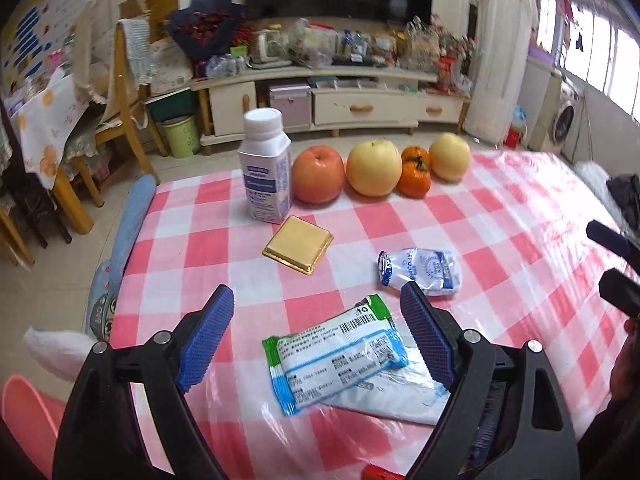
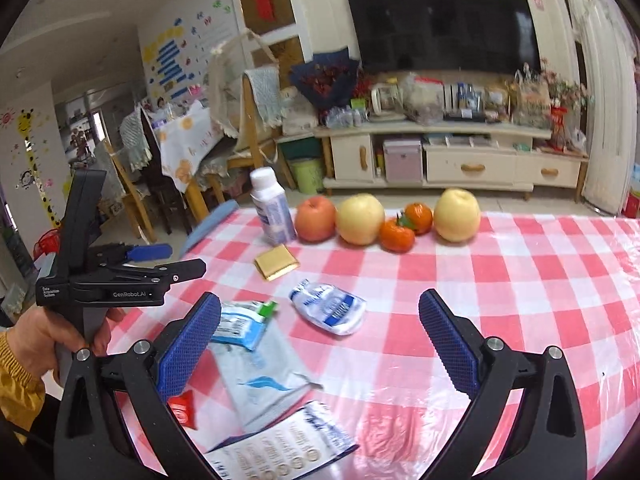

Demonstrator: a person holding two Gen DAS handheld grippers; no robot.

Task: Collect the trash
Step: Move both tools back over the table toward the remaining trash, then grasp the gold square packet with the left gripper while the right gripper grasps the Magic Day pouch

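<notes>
On the pink checked tablecloth (image 1: 500,240) lie several pieces of trash. A green and blue snack wrapper (image 1: 334,354) lies between the open fingers of my left gripper (image 1: 318,322), on top of a white plastic bag (image 1: 400,392). A crumpled blue-white pouch (image 1: 420,270) lies just beyond, and a gold square tray (image 1: 298,244) farther back. My right gripper (image 2: 320,340) is open and empty above the table, with the pouch (image 2: 330,308), wrapper (image 2: 242,322), white bag (image 2: 260,380) and a printed packet (image 2: 288,440) in front of it.
A white bottle (image 1: 266,168), an apple (image 1: 318,174), two yellow pears (image 1: 374,168) and tangerines (image 1: 415,172) stand in a row at the table's far edge. A small red piece (image 2: 182,410) lies near the front. Chairs (image 1: 120,92) and a TV cabinet (image 1: 320,100) stand beyond.
</notes>
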